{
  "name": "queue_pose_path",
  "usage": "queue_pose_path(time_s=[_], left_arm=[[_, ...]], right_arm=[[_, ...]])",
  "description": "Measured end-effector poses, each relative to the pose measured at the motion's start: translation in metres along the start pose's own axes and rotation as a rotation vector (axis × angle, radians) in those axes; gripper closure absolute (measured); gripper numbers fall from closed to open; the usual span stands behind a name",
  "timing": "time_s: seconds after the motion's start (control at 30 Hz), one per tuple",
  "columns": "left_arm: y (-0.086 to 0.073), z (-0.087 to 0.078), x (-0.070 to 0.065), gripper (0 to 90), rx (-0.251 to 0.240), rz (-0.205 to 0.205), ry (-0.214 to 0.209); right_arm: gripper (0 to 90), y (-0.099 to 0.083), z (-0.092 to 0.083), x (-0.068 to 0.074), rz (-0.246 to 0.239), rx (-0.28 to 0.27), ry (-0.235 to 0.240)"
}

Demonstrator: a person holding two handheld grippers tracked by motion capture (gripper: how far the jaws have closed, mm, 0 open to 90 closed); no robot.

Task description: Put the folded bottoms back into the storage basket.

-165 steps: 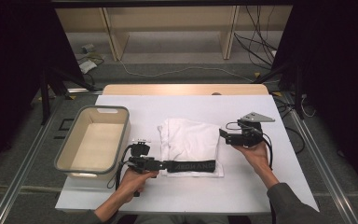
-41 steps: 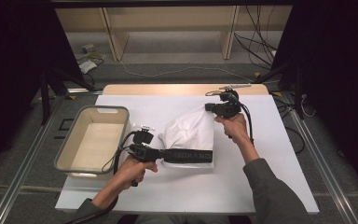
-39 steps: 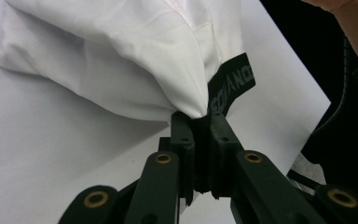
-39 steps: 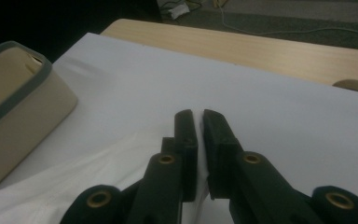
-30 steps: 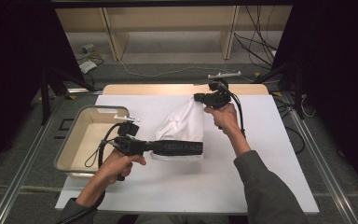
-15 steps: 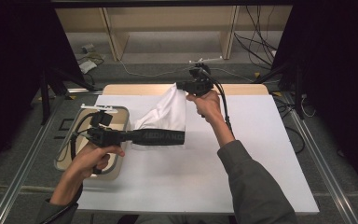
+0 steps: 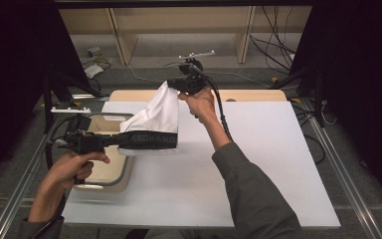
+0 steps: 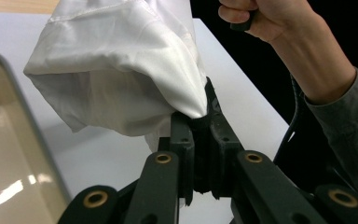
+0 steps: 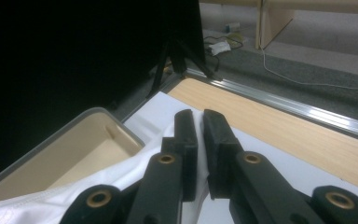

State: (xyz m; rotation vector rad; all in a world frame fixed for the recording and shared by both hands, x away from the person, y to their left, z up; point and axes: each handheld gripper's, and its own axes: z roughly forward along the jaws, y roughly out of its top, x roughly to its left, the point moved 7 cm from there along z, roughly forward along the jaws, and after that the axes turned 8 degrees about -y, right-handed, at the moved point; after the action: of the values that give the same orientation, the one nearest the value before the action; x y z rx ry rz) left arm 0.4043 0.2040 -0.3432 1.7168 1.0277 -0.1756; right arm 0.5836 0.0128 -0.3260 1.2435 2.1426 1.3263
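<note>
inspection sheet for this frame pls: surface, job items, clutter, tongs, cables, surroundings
Surface: white table, bare part clean.
Job's things: white garment with black band, held up off the table between both tongs; beige bin at the table's left edge.
Clutter: nothing seen.
Grippers: left tongs shut on the band end; right tongs shut on the top edge.
Cables: black cable trails along the right forearm.
Surroundings: wooden shelving, floor cables, dark curtains.
</note>
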Motion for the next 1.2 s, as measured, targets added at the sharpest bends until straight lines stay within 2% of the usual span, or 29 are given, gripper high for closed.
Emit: queue_pose_path(time_s=[0.37,0.6,0.7,0.8,1.03,1.2], left_arm=[[0.007,-0.039,0.004,82.5,-0.065,0.004,0.003],[0.006,-0.058,0.01,82.5,-0.08,0.007,0.02],[0.006,-0.063,0.013,82.5,-0.084,0.004,0.026],[0.004,-0.064,0.014,82.5,-0.067,0.01,0.025],[0.0,-0.069,0.025,82.5,-0.053,-0.012,0.036],[-0.002,-0.078,0.032,82.5,-0.056,-0.023,0.045]], right_arm=[[85.3,0.021,0.016,0.036,-0.029,-0.02,0.031],[85.3,0.026,0.025,0.054,-0.039,-0.04,0.044],[85.3,0.026,0.028,0.059,-0.034,-0.052,0.049],[85.3,0.026,0.032,0.063,-0.032,-0.052,0.055],[85.3,0.024,0.043,0.074,-0.043,-0.045,0.051],[85.2,0.024,0.051,0.085,-0.049,-0.038,0.054]])
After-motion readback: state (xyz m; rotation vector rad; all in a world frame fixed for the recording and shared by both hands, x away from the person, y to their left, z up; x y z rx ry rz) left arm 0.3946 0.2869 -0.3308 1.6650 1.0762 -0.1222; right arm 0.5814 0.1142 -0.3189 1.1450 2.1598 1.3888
